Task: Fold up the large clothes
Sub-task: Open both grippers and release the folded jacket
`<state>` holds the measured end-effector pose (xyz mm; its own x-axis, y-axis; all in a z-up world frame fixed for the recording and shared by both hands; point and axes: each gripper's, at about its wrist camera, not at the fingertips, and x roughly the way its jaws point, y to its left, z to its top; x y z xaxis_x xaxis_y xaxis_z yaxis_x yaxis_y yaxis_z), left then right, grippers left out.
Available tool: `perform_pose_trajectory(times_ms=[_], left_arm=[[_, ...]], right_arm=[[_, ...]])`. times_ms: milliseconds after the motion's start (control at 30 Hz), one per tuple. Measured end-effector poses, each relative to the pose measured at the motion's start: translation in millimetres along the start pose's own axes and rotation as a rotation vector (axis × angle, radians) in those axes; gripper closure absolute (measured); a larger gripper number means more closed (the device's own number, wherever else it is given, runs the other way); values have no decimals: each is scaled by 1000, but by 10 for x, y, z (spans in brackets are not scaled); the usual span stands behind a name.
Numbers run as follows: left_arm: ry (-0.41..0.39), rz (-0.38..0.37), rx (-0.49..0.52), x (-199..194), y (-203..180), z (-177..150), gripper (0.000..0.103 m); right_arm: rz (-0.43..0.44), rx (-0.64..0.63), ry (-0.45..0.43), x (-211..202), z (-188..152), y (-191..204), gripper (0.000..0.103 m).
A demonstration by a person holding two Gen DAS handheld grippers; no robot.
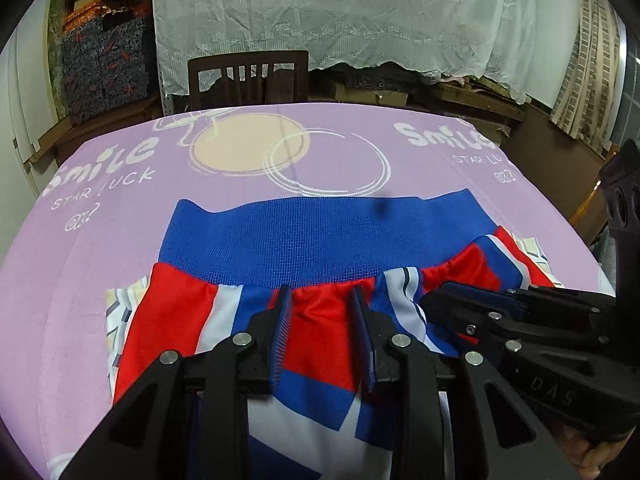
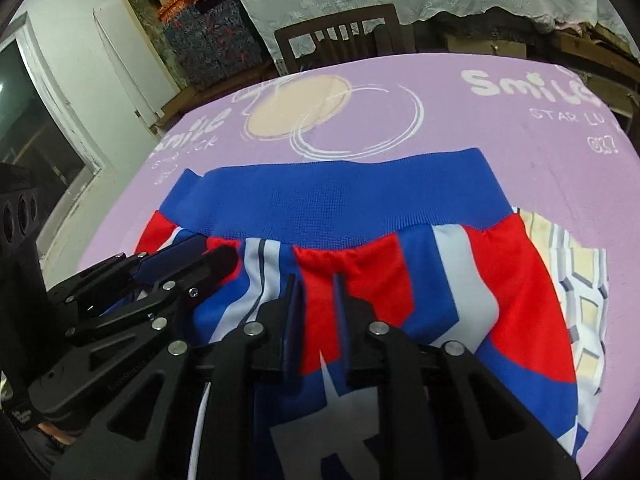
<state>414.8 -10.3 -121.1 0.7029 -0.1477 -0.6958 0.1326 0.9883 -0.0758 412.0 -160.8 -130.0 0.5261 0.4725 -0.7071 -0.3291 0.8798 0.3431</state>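
A red, white and blue jacket (image 1: 320, 320) with a wide blue ribbed hem band (image 1: 320, 240) lies folded on the purple cloth-covered table (image 1: 120, 200). My left gripper (image 1: 322, 300) is open, its fingers resting over the red fabric just below the band. My right gripper (image 2: 316, 286) is open too, over the red fabric (image 2: 352, 272) below the band (image 2: 340, 200). The right gripper shows in the left wrist view (image 1: 472, 308) at the right. The left gripper shows in the right wrist view (image 2: 192, 264) at the left. Neither holds fabric.
A folded pale patterned cloth (image 2: 580, 280) lies under the jacket, showing at its edges (image 1: 120, 308). A dark wooden chair (image 1: 248, 80) stands behind the table's far edge. Stacked boxes (image 1: 104, 52) and a white lace sheet (image 1: 340, 12) fill the background.
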Motion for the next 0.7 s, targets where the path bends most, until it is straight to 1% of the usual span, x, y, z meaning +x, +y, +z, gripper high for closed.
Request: perform_pose_trajectory(times_ms=[100,167,200,233,300,367,433,567,700], left_arm=[[7,-13,-18,-7,26,1,72],[26,-35,-68,-90,63,-1,73],[29,-55,-99,-166,86,-20,74],[22,-68,-107,-278,85,-51,74],[3,-63,-58,-505,6,-121,72],[-15,-59,-38,-664,-68,-207,70],[-11,-75,-29,-773,-124,-334,68],[9,-33,14,-803,-257,-579,66],[32,-16,4,-717,-260,-675,62]], right_arm=[[-27,-17,-13,26,-36,45,88],[-21,23,4,-17,-34,13,88],[-18,43,10,-25,-35,4,87],[-10,55,12,-76,-44,12,85],[9,27,-1,-215,-71,89,85],[4,7,-34,-428,-165,173,84],[25,16,-53,-583,-254,216,78],[55,45,-50,-761,-557,266,76],[67,81,-19,-736,-755,220,76]])
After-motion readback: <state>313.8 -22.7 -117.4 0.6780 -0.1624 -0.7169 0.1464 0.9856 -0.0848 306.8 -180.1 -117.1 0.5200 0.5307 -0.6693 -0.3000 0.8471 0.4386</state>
